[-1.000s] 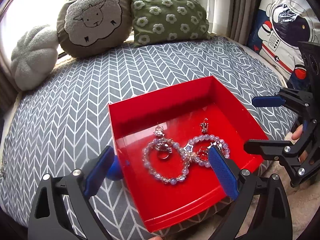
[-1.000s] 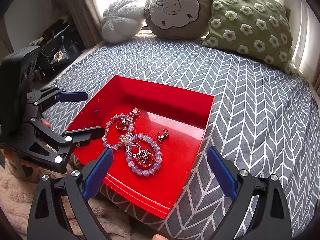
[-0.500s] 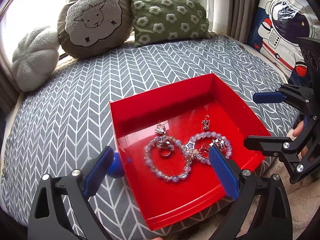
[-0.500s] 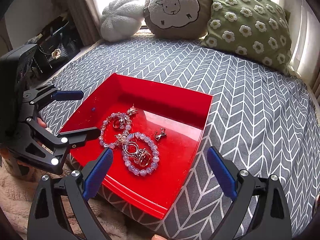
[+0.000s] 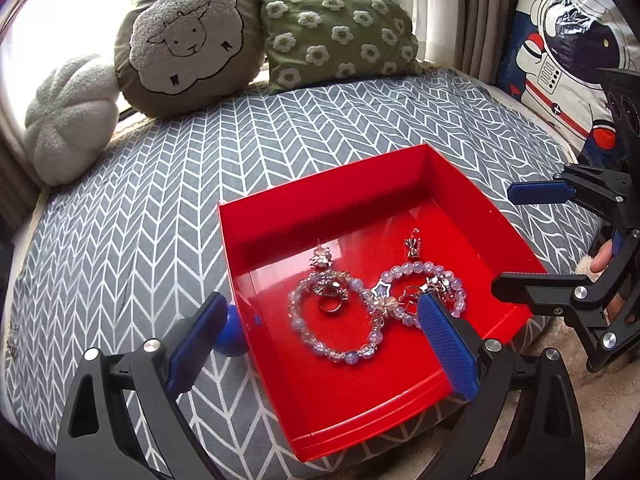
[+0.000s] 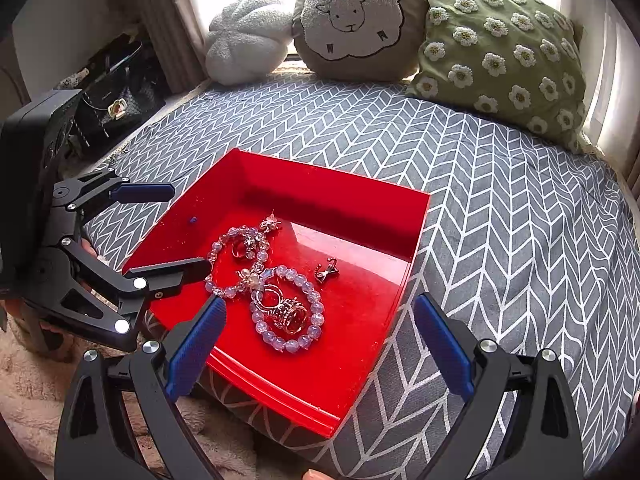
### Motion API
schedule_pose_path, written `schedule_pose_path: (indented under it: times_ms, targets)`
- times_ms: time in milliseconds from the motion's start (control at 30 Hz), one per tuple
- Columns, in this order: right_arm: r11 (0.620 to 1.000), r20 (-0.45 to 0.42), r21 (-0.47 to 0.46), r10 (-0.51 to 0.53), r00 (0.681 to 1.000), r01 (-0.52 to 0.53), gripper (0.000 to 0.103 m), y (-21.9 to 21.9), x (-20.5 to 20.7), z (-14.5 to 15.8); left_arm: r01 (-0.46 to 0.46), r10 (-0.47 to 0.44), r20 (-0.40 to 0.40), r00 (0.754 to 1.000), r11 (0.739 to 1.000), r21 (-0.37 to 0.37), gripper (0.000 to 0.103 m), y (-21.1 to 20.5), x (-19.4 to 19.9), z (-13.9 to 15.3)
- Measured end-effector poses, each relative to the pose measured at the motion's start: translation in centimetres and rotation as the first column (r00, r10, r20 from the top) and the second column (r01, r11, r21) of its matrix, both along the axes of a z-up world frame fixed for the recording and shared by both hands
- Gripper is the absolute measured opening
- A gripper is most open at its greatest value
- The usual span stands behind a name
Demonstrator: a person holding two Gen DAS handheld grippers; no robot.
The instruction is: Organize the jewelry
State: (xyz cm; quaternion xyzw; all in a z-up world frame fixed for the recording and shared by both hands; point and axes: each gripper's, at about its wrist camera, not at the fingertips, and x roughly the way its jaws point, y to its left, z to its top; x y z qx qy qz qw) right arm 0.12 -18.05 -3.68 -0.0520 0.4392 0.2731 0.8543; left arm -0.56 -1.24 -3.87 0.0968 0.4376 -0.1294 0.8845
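Observation:
A red tray (image 5: 476, 200) (image 6: 412, 256) sits on the grey chevron cushion. In it lie two pale bead bracelets (image 5: 334, 350) (image 6: 286, 342), rings (image 5: 330, 304) (image 6: 294, 314) and small silver earrings or charms (image 5: 413, 246) (image 6: 326, 271). My left gripper (image 5: 320, 346) is open and empty, straddling the tray's near left corner. My right gripper (image 6: 318, 346) is open and empty over the tray's near edge. Each gripper shows in the other's view: the right one (image 5: 524, 236) and the left one (image 6: 176, 232).
A small blue ball (image 5: 231, 336) lies on the cushion against the tray's left wall. A white pumpkin pillow (image 5: 68, 120), sheep pillow (image 5: 184, 40) and green flower pillow (image 5: 332, 20) line the back. An astronaut pillow (image 5: 568, 52) stands right. A black handbag (image 6: 116, 96) sits left.
Both grippers have drifted slightly; the tray sits a little further right and higher in the left wrist view. The jewelry has not moved and both grippers stay open.

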Motion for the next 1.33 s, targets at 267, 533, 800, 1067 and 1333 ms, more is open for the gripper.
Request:
schedule_pose_path:
  times_ms: [267,533,800,1067,1333]
  targets:
    - [1.0,0.001,0.002,0.004,1.0,-0.004,0.093,-0.01,-0.09,0.08,-0.003,0.003,0.002,1.0,1.0,0.004,0.092,0.05,-0.01,0.0]
    - [1.0,0.001,0.004,0.004,1.0,-0.004,0.093,-0.03,-0.1,0.05,-0.003,0.002,0.006,1.0,1.0,0.006,0.092,0.08,-0.02,0.04]
    - [1.0,-0.002,0.01,0.008,1.0,-0.008,0.093,0.11,-0.2,0.24,-0.003,0.003,0.008,1.0,1.0,0.009,0.092,0.05,-0.04,0.01]
    - [1.0,-0.009,0.017,0.017,1.0,-0.017,0.093,0.06,-0.13,0.17,-0.003,0.002,0.012,1.0,1.0,0.012,0.092,0.13,-0.05,0.05]
    - [1.0,-0.006,0.016,0.018,1.0,-0.018,0.093,0.0,-0.15,0.18,0.001,-0.001,0.015,1.0,1.0,0.012,0.092,0.14,-0.1,0.05]
